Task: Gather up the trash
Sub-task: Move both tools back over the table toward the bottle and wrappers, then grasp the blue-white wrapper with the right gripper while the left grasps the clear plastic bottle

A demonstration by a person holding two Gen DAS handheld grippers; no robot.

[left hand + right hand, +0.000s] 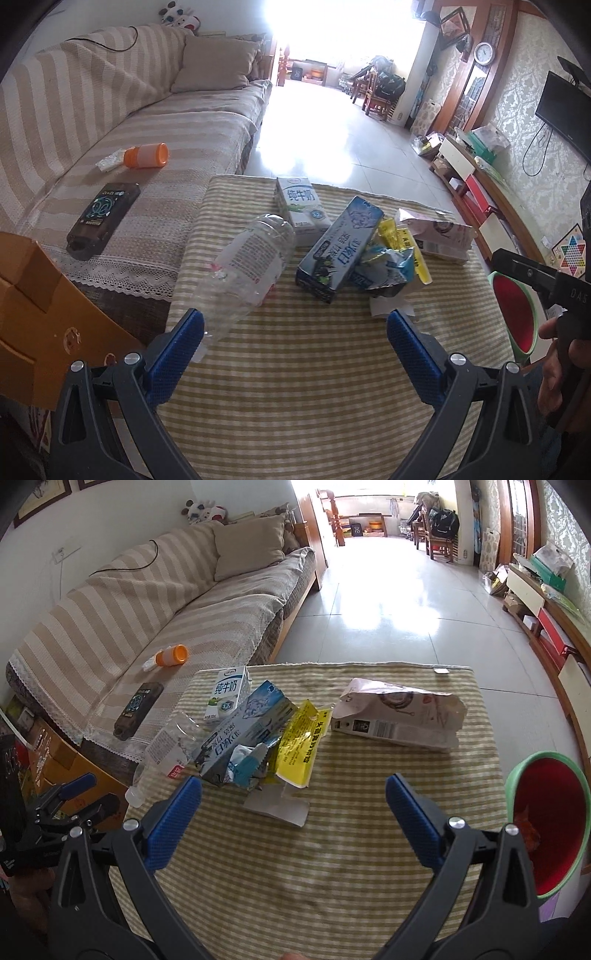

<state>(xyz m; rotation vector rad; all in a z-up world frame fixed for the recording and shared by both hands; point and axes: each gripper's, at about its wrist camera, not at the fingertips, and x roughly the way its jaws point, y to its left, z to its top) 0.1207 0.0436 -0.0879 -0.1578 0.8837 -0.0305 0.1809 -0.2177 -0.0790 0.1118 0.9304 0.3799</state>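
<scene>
Trash lies on a striped green table cloth [314, 369]: a clear plastic bottle [247, 266] [166, 746], a white milk carton [299, 206] [226, 694], a blue toothpaste box [340, 247] [243, 731], a yellow wrapper [301, 746], a crumpled blue wrapper [388, 269] and a pink paper bag [402, 716] [443, 236]. A red bin with a green rim [550, 823] [517, 314] stands at the table's right. My left gripper [295, 350] is open and empty, its left finger beside the bottle's neck. My right gripper [293, 816] is open and empty, near a white paper scrap [277, 805].
A striped sofa [147, 122] on the left holds an orange-capped bottle [146, 155] and a dark device [103, 218]. A cardboard box [44, 314] stands at the near left. A TV [565, 110] and low shelf line the right wall. Tiled floor [399, 602] lies beyond.
</scene>
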